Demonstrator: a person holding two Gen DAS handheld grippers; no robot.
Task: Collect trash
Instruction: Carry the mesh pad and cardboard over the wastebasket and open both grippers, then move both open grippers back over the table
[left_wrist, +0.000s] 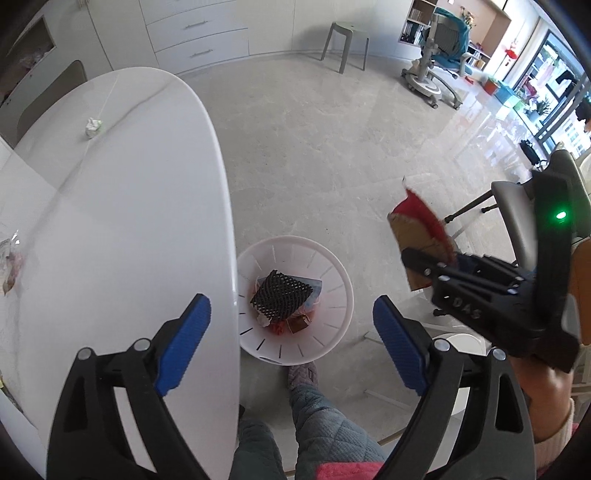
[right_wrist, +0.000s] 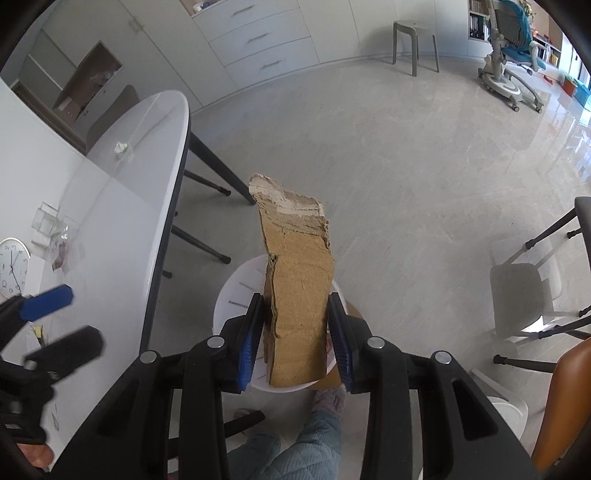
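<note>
Two grippers hang over a white bin (left_wrist: 334, 280) that sits on the grey floor, just beside the edge of the white table (left_wrist: 122, 221).

Inside the bin lies a black net-like piece (left_wrist: 282, 295), and it rests on top of the other trash. Under it peeks a bluish flat scrap (left_wrist: 314, 286). Near the bottom of the pile are some red bits (left_wrist: 277, 326), a small brown scrap (left_wrist: 298, 325) and a bit of white crumpled stuff (left_wrist: 263, 319). The bin has thin slits all around its wall.

The left gripper (left_wrist: 291, 345) has its blue fingers (left_wrist: 184, 343) spread wide, with nothing between them (the bin shows right through the gap).

The right gripper (right_wrist: 295, 339) squeezes a torn piece of cardboard (right_wrist: 299, 295) between its blue pads (right_wrist: 246, 350). The cardboard stands up out of the fingers, and its far end is ragged and pale. In the left wrist view the other face of the same cardboard is red. From the right wrist view the cardboard sits in front of the bin and hides most of it, so it is up in the air, not in the bin.

More trash is on the table: a small crumpled white ball (left_wrist: 94, 127) far along the top, and a clear crinkly wrapper (left_wrist: 11, 266) near the left edge. A round clock (right_wrist: 13, 267) also lies on the table.

A person's foot in a grey slipper (left_wrist: 303, 374) stands just beside the bin.
</note>
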